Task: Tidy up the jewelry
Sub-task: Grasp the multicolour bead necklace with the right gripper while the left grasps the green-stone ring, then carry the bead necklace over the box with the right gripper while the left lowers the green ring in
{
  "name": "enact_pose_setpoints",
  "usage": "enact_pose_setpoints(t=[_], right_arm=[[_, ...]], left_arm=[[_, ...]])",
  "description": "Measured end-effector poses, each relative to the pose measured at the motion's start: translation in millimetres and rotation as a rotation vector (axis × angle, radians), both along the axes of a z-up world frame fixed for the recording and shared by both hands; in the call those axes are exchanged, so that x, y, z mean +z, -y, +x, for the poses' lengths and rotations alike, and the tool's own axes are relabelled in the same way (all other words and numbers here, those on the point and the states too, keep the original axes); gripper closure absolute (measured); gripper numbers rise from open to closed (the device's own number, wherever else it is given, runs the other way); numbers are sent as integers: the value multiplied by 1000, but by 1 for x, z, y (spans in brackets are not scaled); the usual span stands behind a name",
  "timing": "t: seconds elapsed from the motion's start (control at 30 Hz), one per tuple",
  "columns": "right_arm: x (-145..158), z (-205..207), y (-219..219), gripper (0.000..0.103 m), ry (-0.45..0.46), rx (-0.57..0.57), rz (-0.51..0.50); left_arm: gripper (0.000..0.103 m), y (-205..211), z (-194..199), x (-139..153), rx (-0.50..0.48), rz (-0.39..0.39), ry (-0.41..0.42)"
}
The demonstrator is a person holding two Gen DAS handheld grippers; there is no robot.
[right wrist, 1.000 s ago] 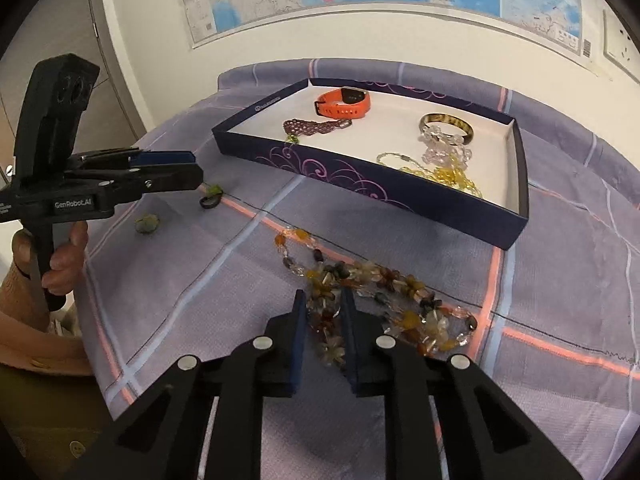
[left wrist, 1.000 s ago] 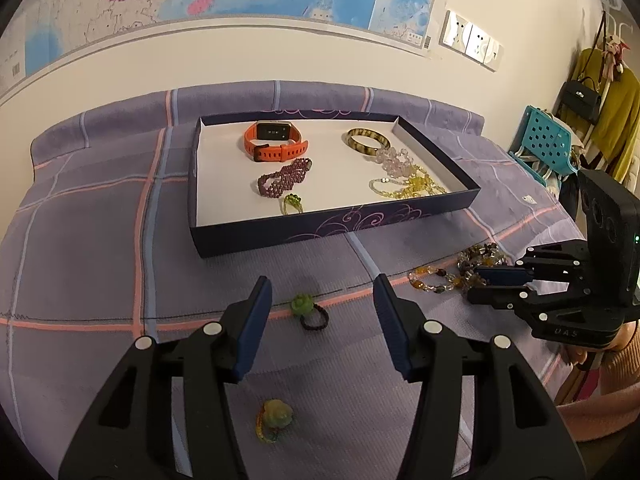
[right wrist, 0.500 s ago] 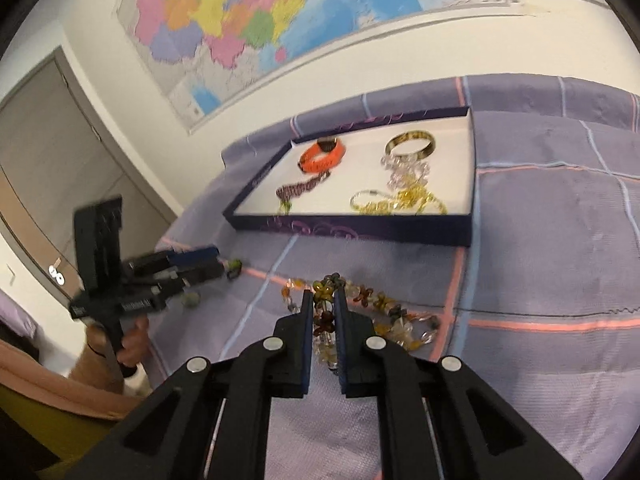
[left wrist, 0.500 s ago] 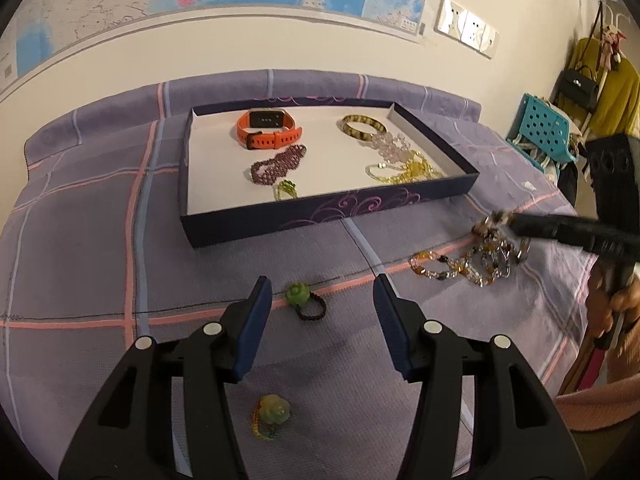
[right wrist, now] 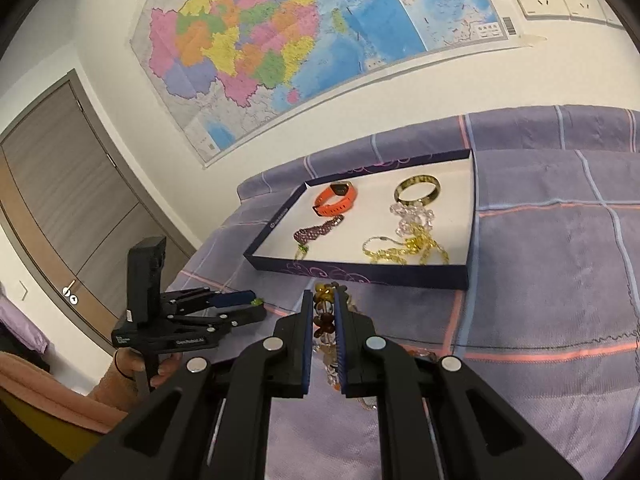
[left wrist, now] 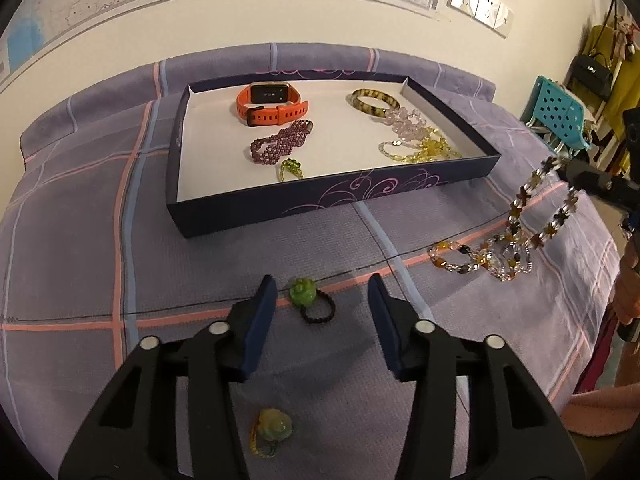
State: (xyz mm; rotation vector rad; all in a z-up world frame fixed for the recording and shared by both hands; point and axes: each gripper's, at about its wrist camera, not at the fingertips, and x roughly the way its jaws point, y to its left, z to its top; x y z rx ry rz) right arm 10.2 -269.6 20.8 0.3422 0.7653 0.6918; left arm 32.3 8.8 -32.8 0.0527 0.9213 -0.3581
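Note:
My right gripper (right wrist: pixel 321 300) is shut on an amber bead necklace (right wrist: pixel 323 318) and lifts one end; in the left wrist view the necklace (left wrist: pixel 520 220) hangs from it with its lower part on the cloth. My left gripper (left wrist: pixel 322 288) is open and empty, low over the cloth, with a green-stone ring (left wrist: pixel 306 294) between its fingertips. A second pale green ring (left wrist: pixel 270 432) lies nearer. The dark blue tray (left wrist: pixel 320 200) holds an orange watch (left wrist: pixel 270 106), a purple bracelet (left wrist: pixel 280 142), a brown bangle (left wrist: pixel 374 100) and yellow beads (left wrist: pixel 424 150).
The table has a purple plaid cloth (left wrist: pixel 80 240). A wall with a map (right wrist: pixel 300 32) stands behind the tray. A teal chair (left wrist: pixel 558 110) and hanging bags (left wrist: pixel 596 72) stand to the right. A door (right wrist: pixel 60 200) is at the left in the right wrist view.
My right gripper has risen with the necklace, pulling one end off the cloth. My left gripper has moved slightly closer to the green-stone ring and stays open.

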Motion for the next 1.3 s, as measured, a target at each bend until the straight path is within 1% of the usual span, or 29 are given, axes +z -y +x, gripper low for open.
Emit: enact_pose_setpoints(t=[0.07,0.13,0.2,0.23,0.3,0.57,0.8,1.07,1.3], right_arm=[[2,1,-1,94,5,4,12],[2,2,-4,94,6,10,12],[1,3,-8,94,5,20,10],[0,2,-9,94,4,23,10],[-1,3,-11,94,-2,29,16],[-2,6,-18,94,-10,44,25],[3,10,-18,94,5,35,29],[10,18,-16,94,18,25,21],[20,27,-11,94,36,8,19]], left_arm=[[66,2,1,0,5,20,7],[80,4,1,-1,4,32,9],[82,4,1,-1,5,40,14],[86,4,1,-1,9,39,16],[87,3,0,0,13,36,22],[88,1,-5,8,9,7,52],[88,1,-7,24,0,-19,94],[88,-1,-1,42,0,-40,132],[88,0,6,51,-3,-46,157]])
